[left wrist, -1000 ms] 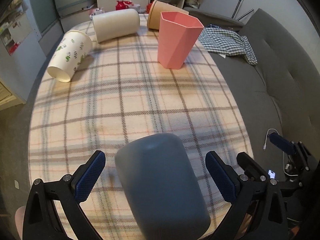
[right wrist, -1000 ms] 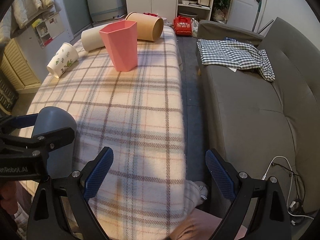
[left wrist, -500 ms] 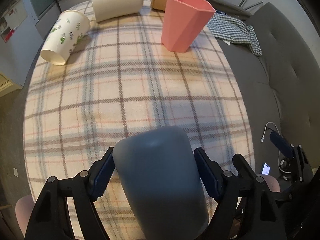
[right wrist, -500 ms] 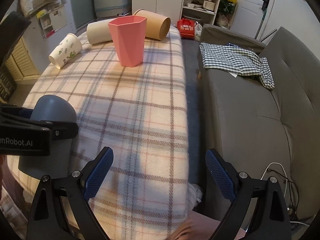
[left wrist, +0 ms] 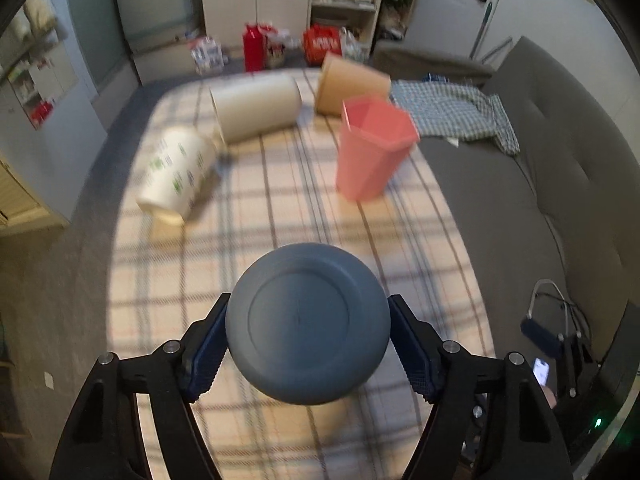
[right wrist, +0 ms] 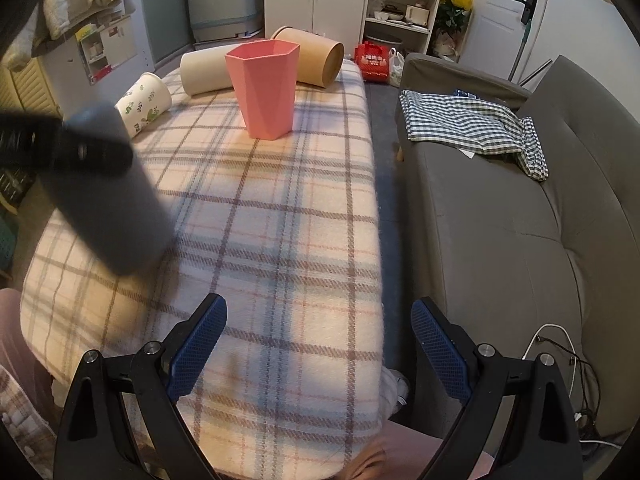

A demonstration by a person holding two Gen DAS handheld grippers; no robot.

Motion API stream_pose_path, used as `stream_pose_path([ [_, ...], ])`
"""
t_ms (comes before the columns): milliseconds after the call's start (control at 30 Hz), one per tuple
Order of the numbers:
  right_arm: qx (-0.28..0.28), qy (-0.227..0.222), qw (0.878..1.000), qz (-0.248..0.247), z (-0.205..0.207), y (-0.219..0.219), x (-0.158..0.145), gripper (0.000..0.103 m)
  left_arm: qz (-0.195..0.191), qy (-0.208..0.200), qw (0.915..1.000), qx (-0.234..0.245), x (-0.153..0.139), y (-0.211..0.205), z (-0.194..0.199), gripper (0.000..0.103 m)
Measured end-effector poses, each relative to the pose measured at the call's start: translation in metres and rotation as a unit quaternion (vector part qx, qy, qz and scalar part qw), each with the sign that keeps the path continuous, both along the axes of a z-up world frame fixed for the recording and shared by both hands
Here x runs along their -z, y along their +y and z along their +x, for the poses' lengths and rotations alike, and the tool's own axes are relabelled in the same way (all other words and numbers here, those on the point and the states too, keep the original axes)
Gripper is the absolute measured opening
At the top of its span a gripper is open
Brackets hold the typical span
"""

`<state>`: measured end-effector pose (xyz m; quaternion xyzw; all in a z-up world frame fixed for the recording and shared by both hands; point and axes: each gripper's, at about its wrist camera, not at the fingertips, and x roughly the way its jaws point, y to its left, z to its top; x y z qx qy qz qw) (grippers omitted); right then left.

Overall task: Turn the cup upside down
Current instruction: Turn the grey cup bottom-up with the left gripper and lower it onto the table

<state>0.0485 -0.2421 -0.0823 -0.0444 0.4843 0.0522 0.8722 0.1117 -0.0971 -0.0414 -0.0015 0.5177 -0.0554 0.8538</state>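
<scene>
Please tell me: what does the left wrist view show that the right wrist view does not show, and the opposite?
Only the left wrist view shows the round base of the grey cup facing the camera, with the left tongs shut on its sides.

Only the right wrist view shows the cup's long side, tilted and lifted above the plaid blanket, and the right tongs, open and holding nothing.

Both views show the upright pink cup, the leaf-print cup lying on its side, the cream tube, the brown tube and the grey sofa.
</scene>
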Motion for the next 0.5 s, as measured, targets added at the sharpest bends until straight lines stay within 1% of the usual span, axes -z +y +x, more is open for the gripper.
stream_pose_path([
  [100, 0.006, -0.005, 1.000, 0.003, 0.000, -0.002, -0.001, 0.094, 0.007, -0.027, 0.9996, -0.005, -0.010, 0.003, 0.007, 0.076],
  [233, 0.019, -0.014, 1.000, 0.015, 0.001, -0.007, -0.003, 0.094, 0.025, -0.054, 0.9983, -0.002, -0.011, 0.002, 0.014, 0.076],
  [333, 0.029, -0.019, 0.999, 0.024, 0.002, -0.011, -0.004, 0.094, 0.044, -0.058, 0.9973, 0.001, -0.005, -0.002, 0.022, 0.076],
  [500, 0.039, -0.022, 0.998, 0.034, 0.004, -0.013, -0.002, 0.094, 0.043, -0.067, 0.9968, 0.003, 0.006, -0.004, 0.029, 0.076],
])
